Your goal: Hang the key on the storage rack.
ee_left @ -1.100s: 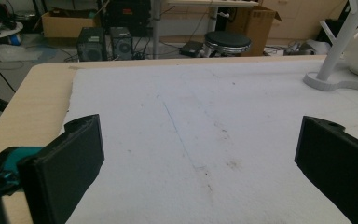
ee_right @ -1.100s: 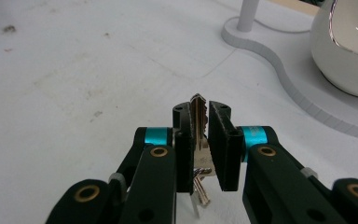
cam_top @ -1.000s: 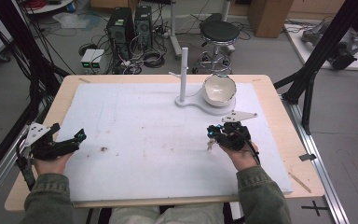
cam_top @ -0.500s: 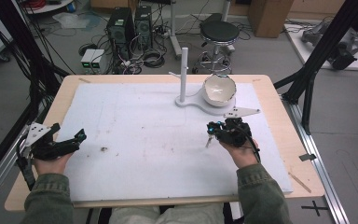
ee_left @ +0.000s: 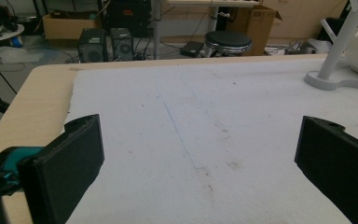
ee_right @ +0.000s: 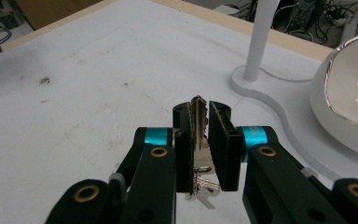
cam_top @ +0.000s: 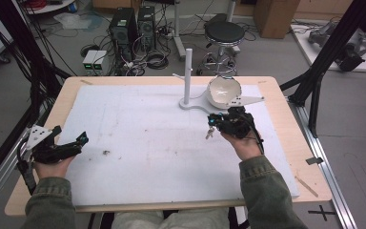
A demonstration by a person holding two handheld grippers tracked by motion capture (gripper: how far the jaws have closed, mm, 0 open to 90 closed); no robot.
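Wooden bench (cam_top: 286, 107) spanning the scene, topped by a white mat (cam_top: 162, 143) that covers most of it and carries faint scuffs and a dark speck near its left side. On the far right of the mat, a white stand (cam_top: 188, 76): upright post on a flat curved base, with a white bowl (cam_top: 223, 90) just beside it to the right, tilted so its opening faces near and left. Left gripper (cam_top: 74, 144) held low over the near left corner of the mat, grey plate on its far-left end, fingers (ee_left: 70, 163) spread wide apart with bare mat between them in the left gripper view. Right gripper (cam_top: 214, 125) raised over the right part of the mat, just near of the stand's base and the bowl, fingers (ee_right: 221, 140) pressed onto a key (ee_right: 198, 123), pinched flat between them with its toothed blade poking up past the tips. More keys (ee_right: 204, 189) dangling below the fingers on the same bunch, seen hanging at the gripper's left in the high view, off the mat.
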